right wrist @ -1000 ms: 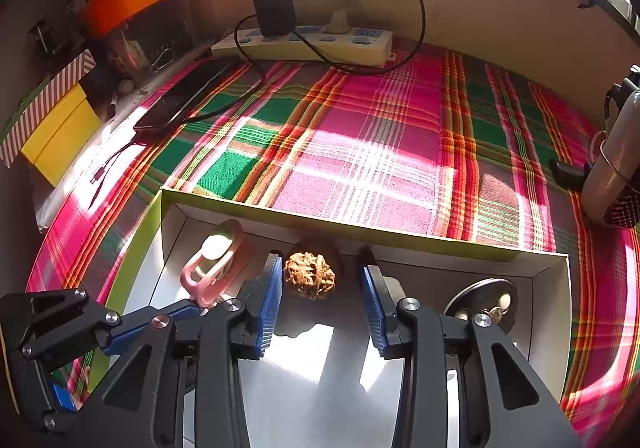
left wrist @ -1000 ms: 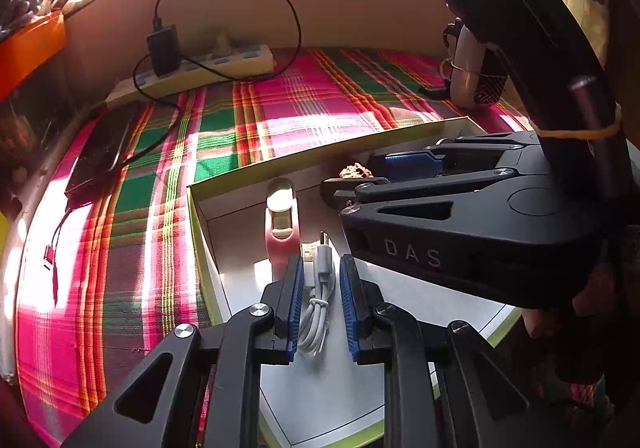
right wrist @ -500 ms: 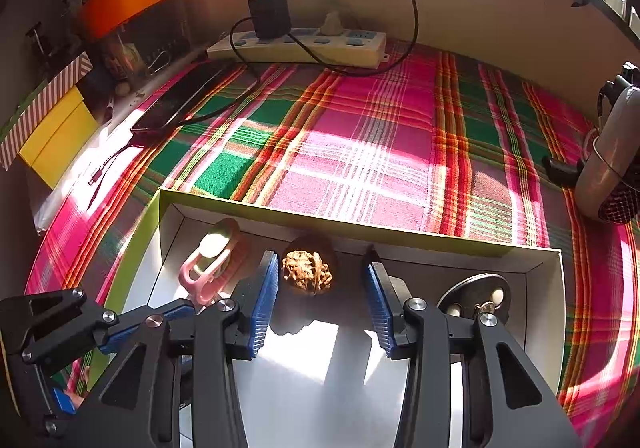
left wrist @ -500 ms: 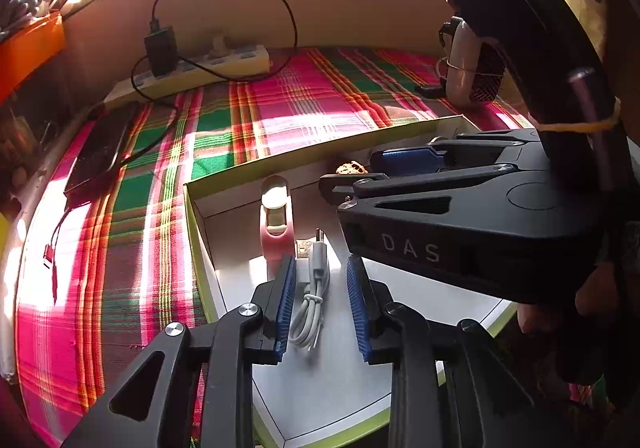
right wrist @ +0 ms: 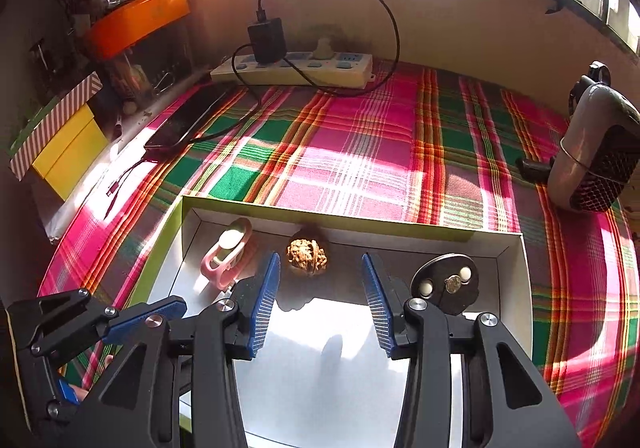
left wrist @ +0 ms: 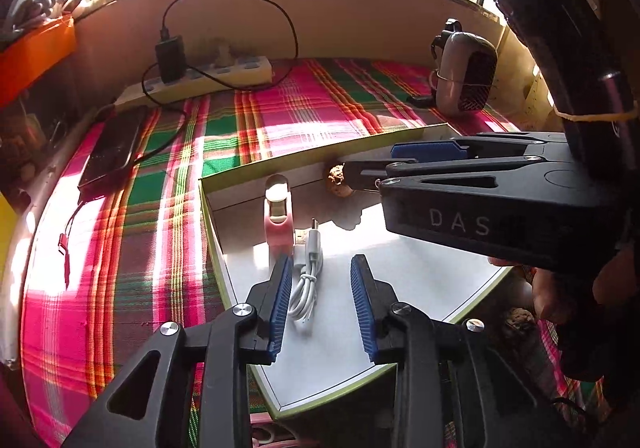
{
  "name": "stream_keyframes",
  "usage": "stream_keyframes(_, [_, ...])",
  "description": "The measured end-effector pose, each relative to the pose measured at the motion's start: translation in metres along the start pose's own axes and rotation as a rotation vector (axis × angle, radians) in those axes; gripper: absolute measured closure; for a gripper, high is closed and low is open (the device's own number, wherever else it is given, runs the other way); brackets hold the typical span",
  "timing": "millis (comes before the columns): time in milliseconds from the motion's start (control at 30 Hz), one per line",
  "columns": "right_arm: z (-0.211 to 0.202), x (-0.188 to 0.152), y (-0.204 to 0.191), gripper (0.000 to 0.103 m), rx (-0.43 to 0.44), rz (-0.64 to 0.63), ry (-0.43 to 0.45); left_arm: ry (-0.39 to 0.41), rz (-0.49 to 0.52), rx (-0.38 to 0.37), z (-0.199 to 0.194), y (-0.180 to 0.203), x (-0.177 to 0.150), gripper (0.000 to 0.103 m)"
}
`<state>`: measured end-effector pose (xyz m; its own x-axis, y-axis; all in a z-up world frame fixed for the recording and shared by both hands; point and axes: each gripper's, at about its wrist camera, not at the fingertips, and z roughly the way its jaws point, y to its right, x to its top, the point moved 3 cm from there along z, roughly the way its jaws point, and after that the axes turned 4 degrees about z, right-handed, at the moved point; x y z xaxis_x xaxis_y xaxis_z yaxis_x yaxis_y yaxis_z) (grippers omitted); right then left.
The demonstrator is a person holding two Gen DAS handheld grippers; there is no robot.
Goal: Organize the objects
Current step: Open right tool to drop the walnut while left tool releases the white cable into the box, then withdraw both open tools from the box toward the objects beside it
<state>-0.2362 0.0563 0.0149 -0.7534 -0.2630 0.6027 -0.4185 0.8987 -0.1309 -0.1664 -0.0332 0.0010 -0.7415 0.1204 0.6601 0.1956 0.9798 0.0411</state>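
Observation:
A shallow white box with a green rim (left wrist: 212, 216) (right wrist: 360, 214) lies on the plaid cloth. In it are a coiled white USB cable (left wrist: 308, 280), a pink clip light (left wrist: 278, 216) (right wrist: 226, 254), a walnut (right wrist: 306, 254) (left wrist: 338, 178) and a dark round disc (right wrist: 446, 280). My left gripper (left wrist: 320, 300) is open, and the cable lies loose between its fingers. My right gripper (right wrist: 318, 296) is open and empty just short of the walnut. It also shows in the left wrist view (left wrist: 472, 188).
A white power strip (right wrist: 294, 70) with a black charger (right wrist: 266, 40) lies at the back wall. A black phone (left wrist: 114, 150) lies at the left. A small fan (right wrist: 600, 164) stands at the right. Orange and yellow boxes (right wrist: 68, 156) sit at the far left.
My left gripper has opened and let go of the white cable, which now lies in the box. Both grippers have drawn back slightly.

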Motion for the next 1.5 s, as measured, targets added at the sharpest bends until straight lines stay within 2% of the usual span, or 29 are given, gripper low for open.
stream_keyframes(233, [-0.03,-0.012,0.002,0.059,-0.001,0.024,0.062,0.039,-0.016,0.005,-0.025,0.0,-0.011,0.074])
stream_keyframes(333, [-0.043,-0.021,0.003,0.059,0.004,0.045,0.08,0.047,-0.004,0.039,-0.033,-0.001,-0.016,0.074])
stream_keyframes(733, [-0.078,-0.059,0.009,0.059,-0.016,0.06,0.14,0.078,-0.062,0.028,-0.061,-0.013,-0.046,0.074])
stream_keyframes(933, [-0.091,-0.081,0.012,0.059,-0.042,0.048,0.159,0.069,-0.091,0.039,-0.068,-0.023,-0.067,0.074])
stream_keyframes(1200, [-0.106,-0.104,0.019,0.059,-0.047,0.07,0.176,0.063,-0.102,0.009,-0.073,-0.027,-0.089,0.074])
stream_keyframes(1433, [-0.116,-0.119,0.025,0.059,-0.053,0.079,0.185,0.078,-0.057,0.007,-0.07,-0.025,-0.087,0.07])
stream_keyframes(1500, [-0.12,-0.123,0.029,0.059,-0.057,0.09,0.191,0.092,-0.069,-0.015,-0.069,-0.029,-0.083,0.07])
